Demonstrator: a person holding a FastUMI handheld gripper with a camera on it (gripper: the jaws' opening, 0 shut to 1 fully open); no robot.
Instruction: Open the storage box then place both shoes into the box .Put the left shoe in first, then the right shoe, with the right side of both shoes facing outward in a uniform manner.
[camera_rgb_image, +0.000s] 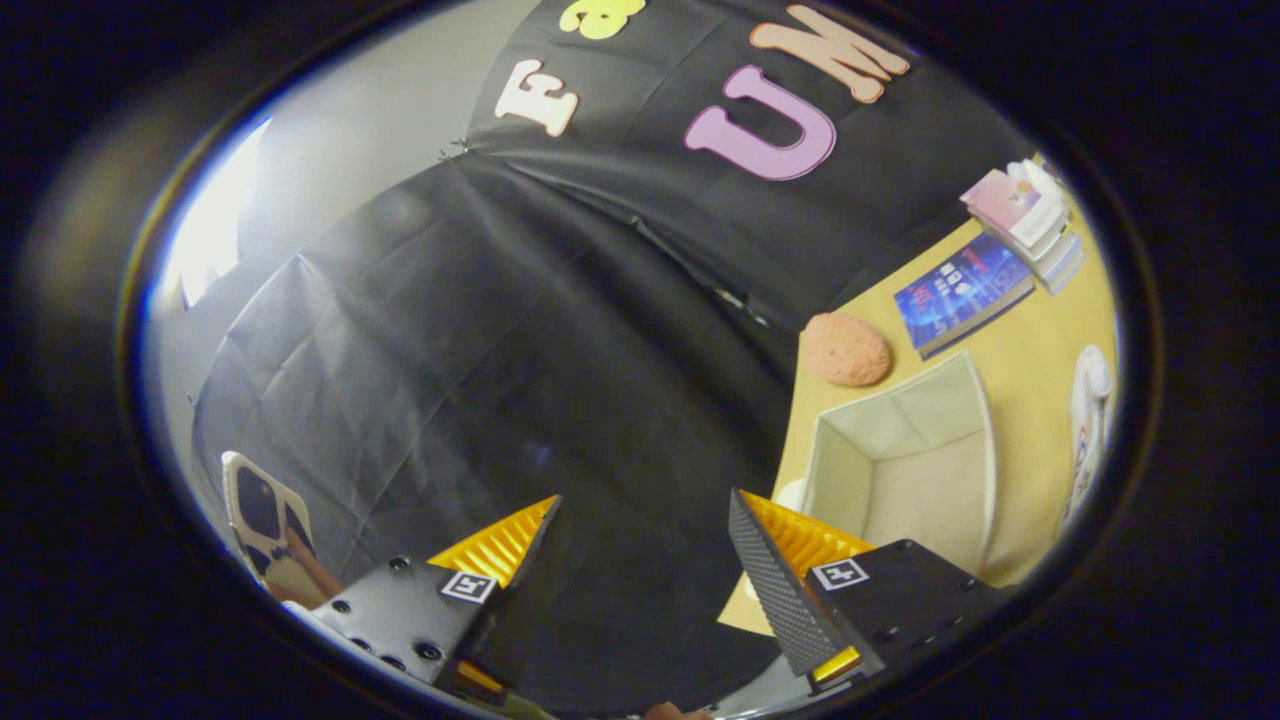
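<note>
1. Gripper at the bottom of the frame, fingers spread wide, nothing between them; only black cloth wall shows through the gap.
2. Storage box sits at lower right, just beyond and to the right of the right-hand finger, apart from it. It stands on a yellow table.
3. Box: pale fabric-looking walls, open top, inside bare and light-coloured. It appears tilted because the view is rolled.
4. A white shoe lies at the far right edge, beside the box; partly cut off, details hard to tell.
5. Round pinkish lump just above the box, near the cloth.
6. Blue book further up right; a stack of books beyond it.
7. View is rolled strongly, the table running up the right side.
8. Lower left: a phone held by a hand.
</note>
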